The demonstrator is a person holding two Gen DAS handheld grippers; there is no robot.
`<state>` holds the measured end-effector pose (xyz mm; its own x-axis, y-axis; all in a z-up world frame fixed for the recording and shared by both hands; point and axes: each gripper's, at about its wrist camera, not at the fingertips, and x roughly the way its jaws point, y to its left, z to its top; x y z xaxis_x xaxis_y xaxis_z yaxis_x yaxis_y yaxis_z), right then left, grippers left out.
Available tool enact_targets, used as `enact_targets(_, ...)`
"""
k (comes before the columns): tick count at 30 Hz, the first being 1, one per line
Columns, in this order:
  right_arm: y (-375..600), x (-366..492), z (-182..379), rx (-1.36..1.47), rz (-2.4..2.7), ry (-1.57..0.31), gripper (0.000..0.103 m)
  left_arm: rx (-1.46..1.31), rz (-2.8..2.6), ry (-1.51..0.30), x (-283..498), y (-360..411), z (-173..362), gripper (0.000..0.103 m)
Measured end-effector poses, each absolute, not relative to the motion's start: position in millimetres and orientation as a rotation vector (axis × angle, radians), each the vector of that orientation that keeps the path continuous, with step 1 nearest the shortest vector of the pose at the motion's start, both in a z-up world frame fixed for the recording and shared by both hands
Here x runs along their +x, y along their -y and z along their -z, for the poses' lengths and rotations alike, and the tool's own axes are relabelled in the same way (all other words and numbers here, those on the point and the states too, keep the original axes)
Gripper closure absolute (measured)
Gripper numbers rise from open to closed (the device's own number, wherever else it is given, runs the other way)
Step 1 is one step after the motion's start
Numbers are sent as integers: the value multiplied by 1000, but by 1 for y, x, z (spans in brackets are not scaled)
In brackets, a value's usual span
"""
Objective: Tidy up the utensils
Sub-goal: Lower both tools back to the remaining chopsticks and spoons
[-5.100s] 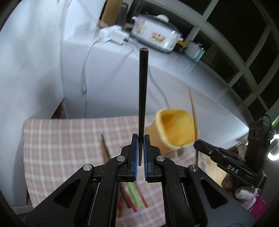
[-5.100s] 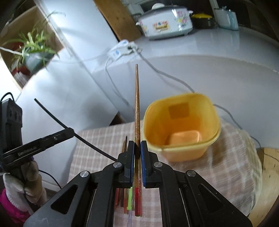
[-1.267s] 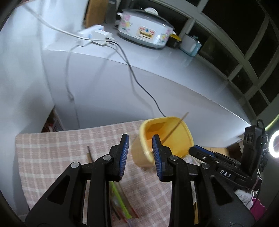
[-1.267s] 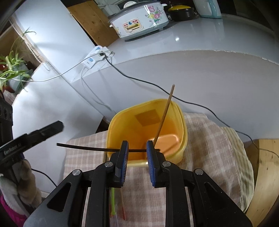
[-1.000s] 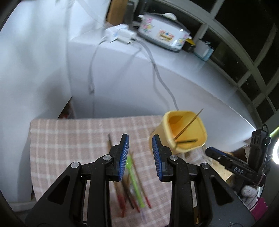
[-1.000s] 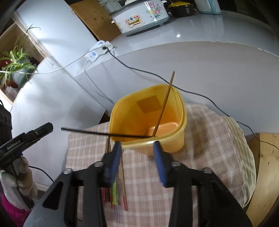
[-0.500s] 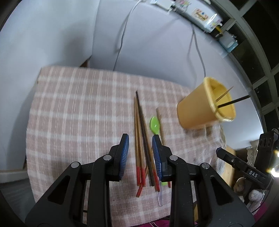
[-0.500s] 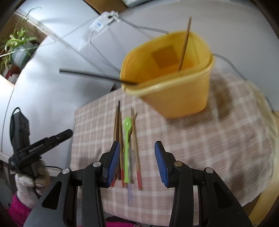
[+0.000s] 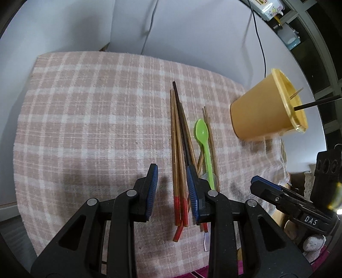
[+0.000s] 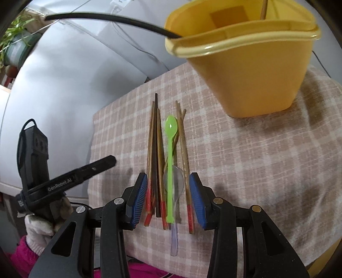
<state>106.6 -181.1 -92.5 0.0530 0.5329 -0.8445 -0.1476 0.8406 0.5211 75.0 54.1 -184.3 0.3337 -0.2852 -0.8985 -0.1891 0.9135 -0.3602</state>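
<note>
Left gripper (image 9: 172, 189): blue-padded fingers (image 9: 152, 188) parted moderately, nothing gripped; poised over the near, red-tipped ends of the wooden chopsticks (image 9: 178, 154), contact with them not discernible. Right gripper (image 10: 168, 197): fingers (image 10: 140, 195) spread wider, nothing gripped; straddled the near part of the utensil bundle. Bundle lay lengthwise, near to far, on the pink-and-white checked cloth (image 9: 89, 119): wooden chopsticks, one dark chopstick (image 10: 155, 149), bright green plastic spoon (image 10: 170, 158) resting across a clear plastic spoon (image 10: 174, 192). Yellow plastic tub (image 10: 252, 70) stood at far right on the cloth, well apart from both grippers. Held one black chopstick (image 10: 106, 18) leaning out leftward over the rim, one thin wooden chopstick (image 10: 264, 9) inside.
</note>
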Motion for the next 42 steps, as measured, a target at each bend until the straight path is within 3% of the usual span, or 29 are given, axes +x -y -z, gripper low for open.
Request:
enact_targets(18, 152, 119, 123, 348, -488, -1461, 78, -390, 92, -1292, 115, -45, 221, 76)
enact_targets(32, 140, 125, 134, 342, -450, -1459, 78, -334, 106, -1313, 132, -52, 230, 87)
enact_targets(42, 139, 130, 140, 347, -421, -1461, 81, -298, 127, -1319, 155, -48, 229, 87)
